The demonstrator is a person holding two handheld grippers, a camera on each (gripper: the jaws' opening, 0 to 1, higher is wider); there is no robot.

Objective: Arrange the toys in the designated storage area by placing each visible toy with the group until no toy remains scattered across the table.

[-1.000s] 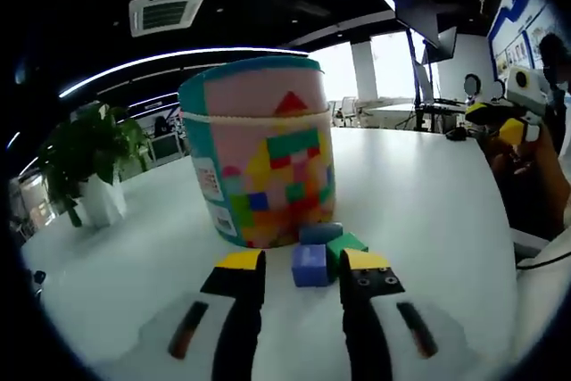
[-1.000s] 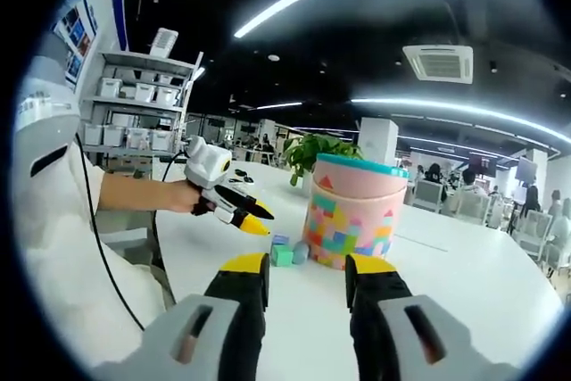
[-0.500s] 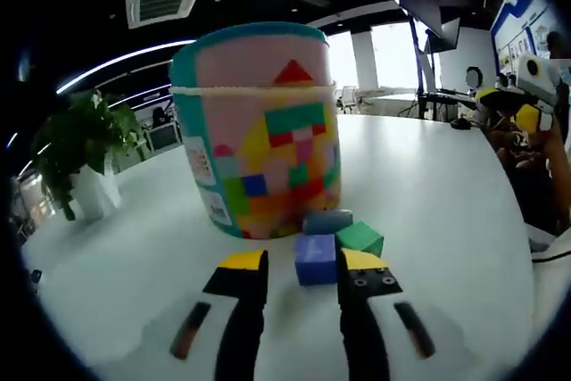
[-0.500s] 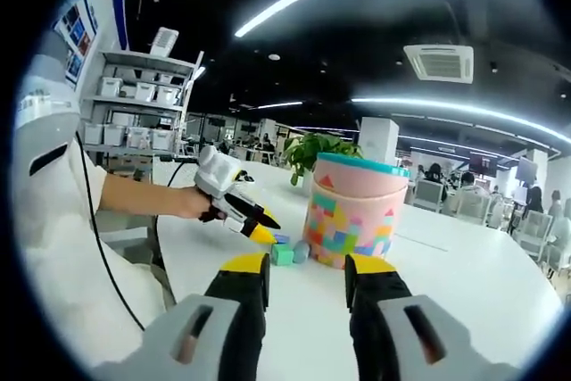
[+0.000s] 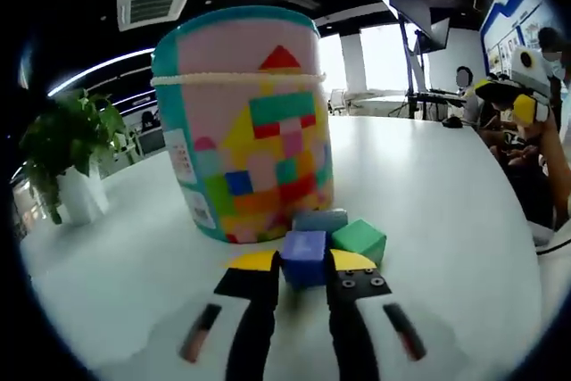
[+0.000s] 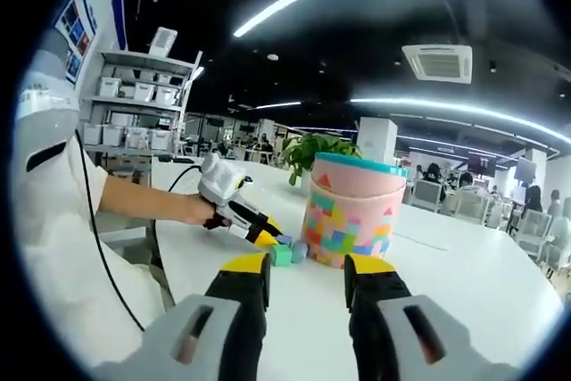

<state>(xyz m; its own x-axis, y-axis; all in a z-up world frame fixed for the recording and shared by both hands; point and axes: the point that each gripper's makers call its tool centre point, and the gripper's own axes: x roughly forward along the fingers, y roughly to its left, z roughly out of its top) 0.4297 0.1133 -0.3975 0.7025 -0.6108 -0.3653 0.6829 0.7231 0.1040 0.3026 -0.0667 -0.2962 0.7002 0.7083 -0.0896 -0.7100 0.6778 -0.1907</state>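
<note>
A blue block [image 5: 304, 256] sits on the white desk [image 5: 428, 185], just in front of a tall round storage tub [image 5: 243, 122] patterned with coloured shapes. The left tool [image 5: 302, 265] has its two yellow-tipped jaws on either side of this block, close against it; whether they already press it firmly cannot be told. Behind the blue block, touching or nearly touching it, lie a grey-blue block [image 5: 321, 220] and a green block [image 5: 360, 240], both close to the tub's base.

The step in hand appears to be gripping the blue block. To do it well, the jaws should close squarely on its two flat sides, then lift straight up so the green and grey-blue neighbours are not nudged.

In the right gripper view, the right tool [image 6: 306, 276] is held wide open with nothing in it, well back from the tub [image 6: 351, 222], hovering over the desk.

Counted: three blocks, one tub, two tools. A potted plant [image 5: 70, 153] stands farther back on the desk.
</note>
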